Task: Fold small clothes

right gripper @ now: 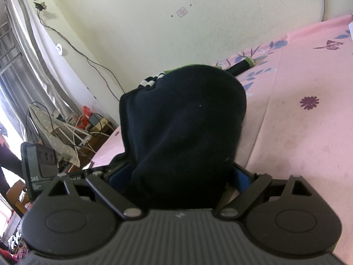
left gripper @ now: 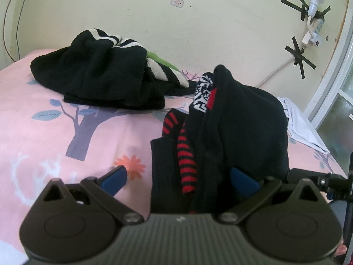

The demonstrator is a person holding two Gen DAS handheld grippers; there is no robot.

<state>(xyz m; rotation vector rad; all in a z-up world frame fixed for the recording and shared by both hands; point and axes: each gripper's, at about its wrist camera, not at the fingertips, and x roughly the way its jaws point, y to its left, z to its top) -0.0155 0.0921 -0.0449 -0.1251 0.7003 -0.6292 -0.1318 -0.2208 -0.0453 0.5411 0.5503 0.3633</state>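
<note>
Near the front edge of the bed (left gripper: pixel 44 114), the left wrist view shows the left gripper (left gripper: pixel 178 177) released, its blue fingers (left gripper: pixel 115 176) spread around a dark sock bundle (left gripper: pixel 220 132) with red stripes; a second pile (left gripper: pixel 99 77) lies toward the wall. From the right wrist view, the right gripper (right gripper: pixel 178 176) appears clenched on a dark garment (right gripper: pixel 183 121) draped over it. Folding seems mid-step; next, the left likely must close on the cloth's free edge.

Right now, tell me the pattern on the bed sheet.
The bed sheet is pink with printed trees, leaves and flowers, clearest in the left wrist view.
</note>
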